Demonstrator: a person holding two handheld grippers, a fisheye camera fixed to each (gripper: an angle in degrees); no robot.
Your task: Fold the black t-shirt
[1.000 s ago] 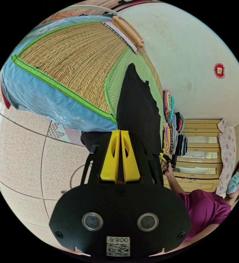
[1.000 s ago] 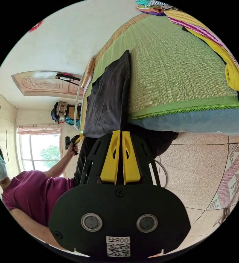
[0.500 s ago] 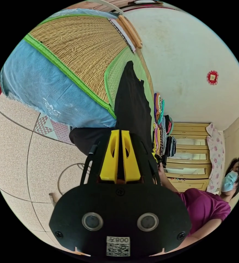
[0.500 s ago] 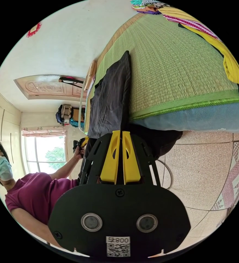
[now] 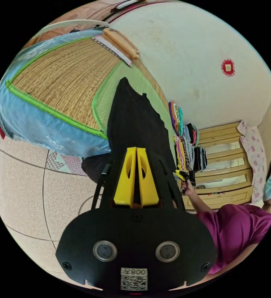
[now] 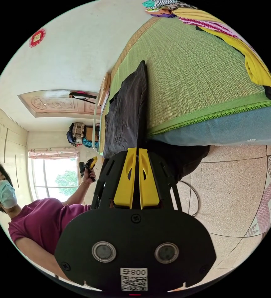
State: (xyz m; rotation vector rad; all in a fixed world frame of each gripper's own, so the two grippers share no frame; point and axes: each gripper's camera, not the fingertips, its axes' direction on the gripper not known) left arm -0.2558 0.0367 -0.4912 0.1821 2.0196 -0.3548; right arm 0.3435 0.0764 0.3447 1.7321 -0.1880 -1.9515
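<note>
Both the left gripper (image 5: 136, 149) and the right gripper (image 6: 138, 149) pinch with closed jaws the black cotton t-shirt (image 5: 132, 124), stretched over the green woven-mat bed (image 6: 197, 80). Uneven pulling may slip the hem toward the floor.

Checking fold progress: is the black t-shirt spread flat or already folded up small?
Spread, not folded small: the black t-shirt lies stretched along the green mat, its near end hanging past the bed edge, where both tongs grip it.

Black t-shirt (image 5: 135, 124), green woven mat (image 6: 197, 83)
</note>
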